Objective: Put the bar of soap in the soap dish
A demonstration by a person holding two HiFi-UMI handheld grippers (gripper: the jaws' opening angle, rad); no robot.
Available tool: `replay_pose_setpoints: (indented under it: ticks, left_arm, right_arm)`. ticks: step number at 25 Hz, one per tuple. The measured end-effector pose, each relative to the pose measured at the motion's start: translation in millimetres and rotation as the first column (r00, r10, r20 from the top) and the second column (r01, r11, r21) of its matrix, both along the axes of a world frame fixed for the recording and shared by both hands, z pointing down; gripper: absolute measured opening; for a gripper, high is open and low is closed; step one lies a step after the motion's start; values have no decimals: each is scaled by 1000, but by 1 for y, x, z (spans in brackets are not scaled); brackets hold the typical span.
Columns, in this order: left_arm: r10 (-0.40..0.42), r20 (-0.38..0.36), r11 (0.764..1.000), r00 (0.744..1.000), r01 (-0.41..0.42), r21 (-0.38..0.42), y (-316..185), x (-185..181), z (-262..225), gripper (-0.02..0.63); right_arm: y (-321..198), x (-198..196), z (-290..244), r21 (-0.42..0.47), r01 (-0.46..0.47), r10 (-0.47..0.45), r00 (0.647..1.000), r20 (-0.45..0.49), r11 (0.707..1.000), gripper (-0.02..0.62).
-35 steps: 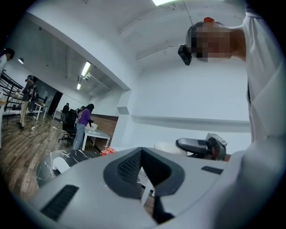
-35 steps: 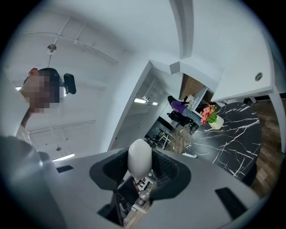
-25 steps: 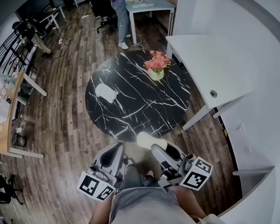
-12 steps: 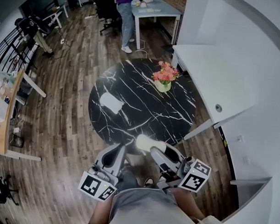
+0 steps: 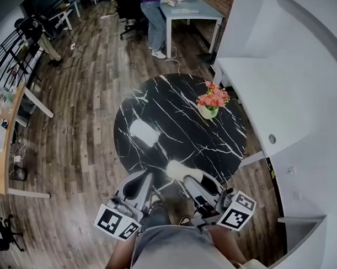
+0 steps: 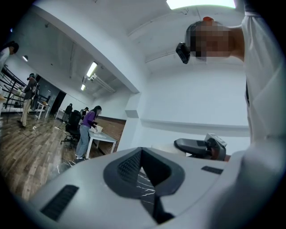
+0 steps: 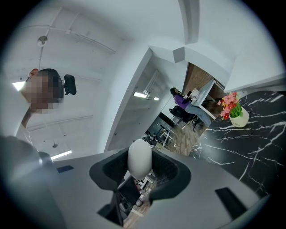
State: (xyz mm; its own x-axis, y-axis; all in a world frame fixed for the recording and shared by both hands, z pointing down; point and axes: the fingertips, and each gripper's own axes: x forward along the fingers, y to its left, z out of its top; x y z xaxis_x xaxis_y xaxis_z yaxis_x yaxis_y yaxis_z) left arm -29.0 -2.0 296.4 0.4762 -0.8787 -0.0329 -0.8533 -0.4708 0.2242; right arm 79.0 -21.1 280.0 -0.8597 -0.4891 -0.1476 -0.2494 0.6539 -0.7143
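While the right gripper pinches the bar of soap by its end, left gripper closed empty, it may slip short of the mid-frame soap dish.

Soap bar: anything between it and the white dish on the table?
Nothing visible. The soap bar sits in the right gripper's fingers by the table's near edge; the dish lies on bare black marble ahead to the left. The flower pot stands far right, off the path.
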Motion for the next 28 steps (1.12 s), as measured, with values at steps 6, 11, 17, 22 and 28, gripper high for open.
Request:
replay_pose_setpoints:
  ticks: [6,11,17,22,28]
  left_arm:
    - [44,-25,999,999,-44,-16,-23,-38,7,3]
    - [80,-39,996,996,-81,-25,-40,-65,13,3]
    - [101,-54,994,993,-103,-33,-53,-78,21,3]
    - [91,-53,995,994,-93,-42,-61,-83,29,3]
    - [50,-57,996,997,-54,-66,-66,-94,35,3]
  right_arm:
    - [-19,-42,2,-6,-35,34,999,-21,999,158]
    - [-29,-67,3,-6,-63,62,997,-48,998,159]
    - [-36,-81,3,-8,-88,87,992,-91,996,158]
    - [-47,-93,12,-16,-80,77,989,-124,997,158]
    - [-58,-106,19,-33,-46,42,991,-129,998,159]
